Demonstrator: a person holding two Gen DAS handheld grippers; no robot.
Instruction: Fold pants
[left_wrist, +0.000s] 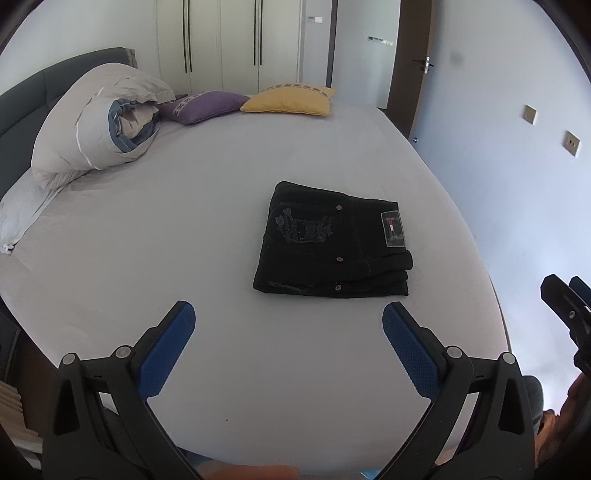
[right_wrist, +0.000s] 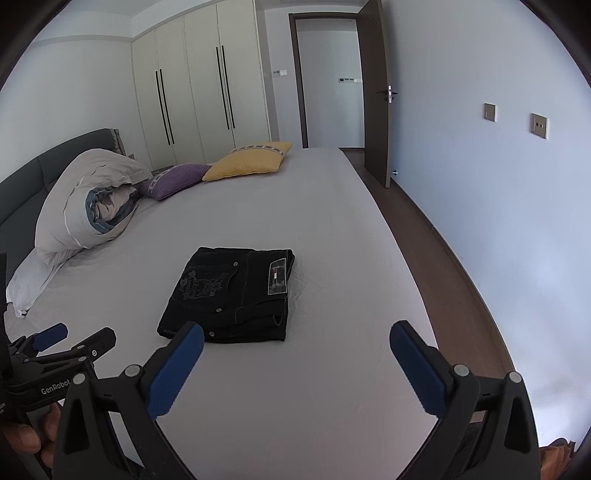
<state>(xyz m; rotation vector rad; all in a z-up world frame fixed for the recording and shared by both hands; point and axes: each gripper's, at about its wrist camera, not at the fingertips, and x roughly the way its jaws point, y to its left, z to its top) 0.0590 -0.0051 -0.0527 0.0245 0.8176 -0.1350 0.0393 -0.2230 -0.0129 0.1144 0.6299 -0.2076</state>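
While both tongs hang over the near edge of the bed (left_wrist: 184, 206), the black pants (left_wrist: 332, 240) lie folded into a compact rectangle on the pale sheet, back pocket embroidery and waistband patch (left_wrist: 393, 228) facing up. In the left wrist view the pants sit at about one o'clock from the left tongs (left_wrist: 289, 314), apart from both blue pads (left_wrist: 166, 354). The left tongs are spread wide and hold nothing. The right tongs (right_wrist: 296, 332) are likewise spread wide and empty; in the right wrist view the pants lie at about eleven o'clock, with the left-hand pad overlapping the bundle's near corner in the picture, though I cannot tell if it touches. At ten o'clock across the bed a rolled duvet (right_wrist: 92, 206) leans against the dark headboard (right_wrist: 22, 188). Beside it, towards twelve o'clock, lie a purple cushion (right_wrist: 173, 184) and a yellow cushion (right_wrist: 247, 162).
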